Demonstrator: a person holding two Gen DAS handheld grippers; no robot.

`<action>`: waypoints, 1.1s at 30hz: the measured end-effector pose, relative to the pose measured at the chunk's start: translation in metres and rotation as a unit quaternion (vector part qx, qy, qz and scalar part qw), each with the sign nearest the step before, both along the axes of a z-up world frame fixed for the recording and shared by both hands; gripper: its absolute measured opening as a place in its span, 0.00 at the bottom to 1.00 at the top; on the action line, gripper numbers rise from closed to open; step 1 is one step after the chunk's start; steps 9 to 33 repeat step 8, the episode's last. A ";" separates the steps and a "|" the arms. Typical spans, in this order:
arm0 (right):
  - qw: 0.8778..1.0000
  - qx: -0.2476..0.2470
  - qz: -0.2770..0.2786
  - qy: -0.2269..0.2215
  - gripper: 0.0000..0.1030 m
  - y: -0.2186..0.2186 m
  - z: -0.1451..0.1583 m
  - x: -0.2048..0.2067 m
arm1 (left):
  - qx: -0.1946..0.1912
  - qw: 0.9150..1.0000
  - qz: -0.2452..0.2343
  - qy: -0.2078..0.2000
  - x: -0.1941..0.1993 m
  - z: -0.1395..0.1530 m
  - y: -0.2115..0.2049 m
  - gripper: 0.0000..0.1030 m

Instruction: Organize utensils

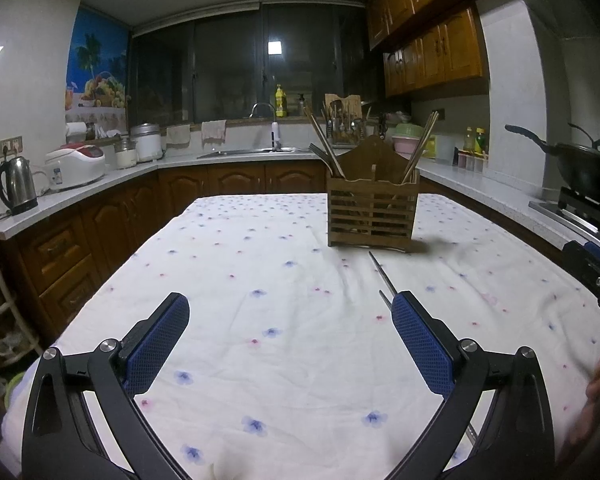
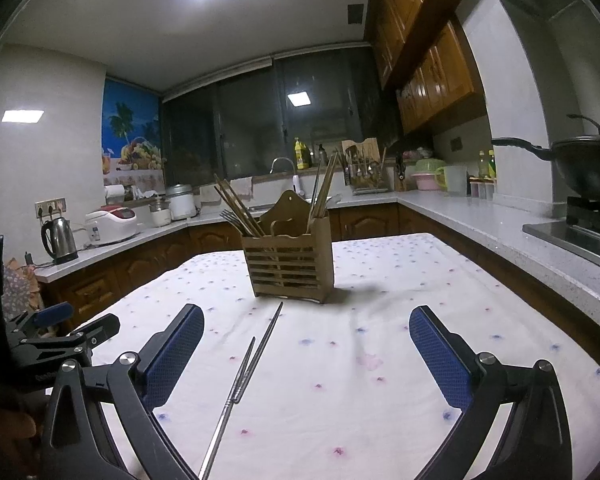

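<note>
Metal chopsticks (image 2: pixel 240 376) flat – both grippers (image 1: pixel 290 334) (image 2: pixel 306 344) hovering, spread.

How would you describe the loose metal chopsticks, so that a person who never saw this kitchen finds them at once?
Find the table under the white flowered cloth, with a slatted wooden holder standing on it. On the cloth in front of the holder lie two thin metal chopsticks. Unlike the wooden ones standing upright in the holder, they are silver and lie flat.

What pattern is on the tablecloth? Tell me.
White tablecloth scattered with small blue and pink flowers, seen best in the left wrist view.
</note>
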State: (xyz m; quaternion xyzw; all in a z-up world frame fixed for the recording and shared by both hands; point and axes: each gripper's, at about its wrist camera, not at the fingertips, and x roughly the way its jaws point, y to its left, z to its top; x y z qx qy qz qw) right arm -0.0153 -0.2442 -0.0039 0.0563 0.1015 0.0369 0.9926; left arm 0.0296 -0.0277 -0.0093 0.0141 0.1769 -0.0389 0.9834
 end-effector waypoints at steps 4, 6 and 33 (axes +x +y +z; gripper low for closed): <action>1.000 0.002 0.000 0.002 1.00 0.000 0.000 0.000 | -0.001 1.000 -0.002 0.002 0.001 0.000 0.000 1.00; 1.000 0.002 -0.001 0.003 1.00 -0.001 -0.001 0.000 | -0.002 1.000 -0.004 0.002 0.002 0.000 0.000 1.00; 1.000 0.004 0.000 0.006 1.00 0.001 -0.002 0.000 | -0.002 1.000 -0.006 0.003 0.003 0.000 -0.001 1.00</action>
